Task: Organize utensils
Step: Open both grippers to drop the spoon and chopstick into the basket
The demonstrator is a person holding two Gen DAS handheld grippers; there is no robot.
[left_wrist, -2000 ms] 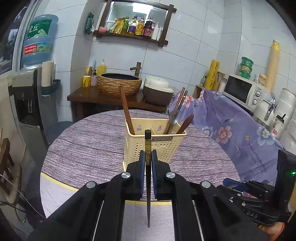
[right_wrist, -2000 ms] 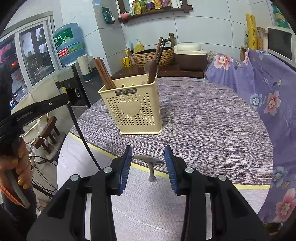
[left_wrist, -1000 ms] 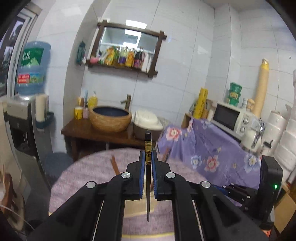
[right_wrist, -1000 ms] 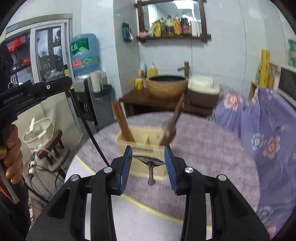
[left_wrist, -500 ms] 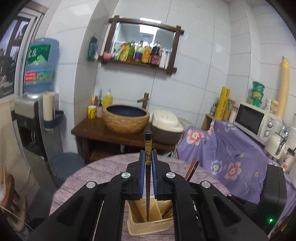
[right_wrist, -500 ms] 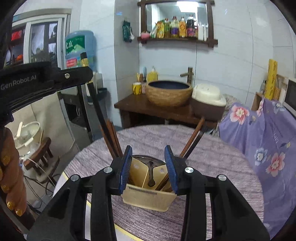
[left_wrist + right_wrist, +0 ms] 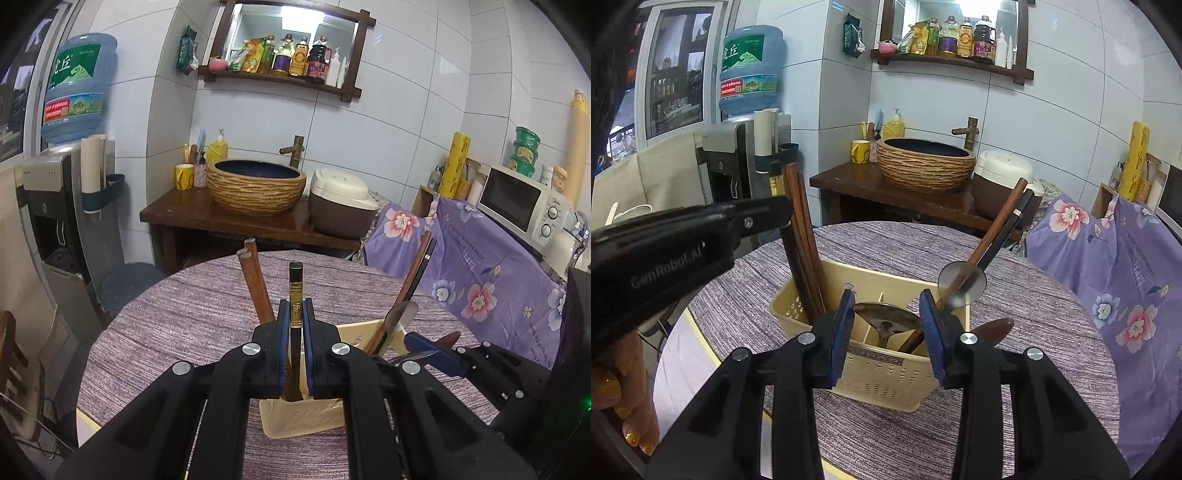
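Our left claw [image 7: 295,325] is clamped tight on a dark chopstick [image 7: 296,288], which stands upright between the blue pads [image 7: 283,332]. Its gold-banded top rises above the fingertips, and its lower end drops past them into the cream holder [image 7: 295,417] directly below. Just beyond the left pad, a bundle of brown chopsticks [image 7: 255,284] leans up out of the same holder. To the right of this claw, a round-ended steel handle [image 7: 400,314] and two long sticks slant away toward the flowered cloth [image 7: 476,258].

Our right claw [image 7: 886,325] stands at medium width, and a metal spoon [image 7: 886,317] spans the gap between its pads, bowl uppermost and handle pointing down into the holder [image 7: 879,376]. The bowl's edges sit against both pads, so we hold it. The holder lies right under and just ahead of this claw, with a divider visible inside. To the left of the pads the brown chopsticks [image 7: 799,236] stand in the holder's left compartment, with the left claw [image 7: 687,236] reaching in beside them from the left. To the right, a steel handle [image 7: 962,286] and two long sticks [image 7: 1001,225] lean outward from the right compartment, and a wooden spoon tip [image 7: 995,326] pokes out just beside the right pad.

The holder rests on a purple striped table [image 7: 1034,350].
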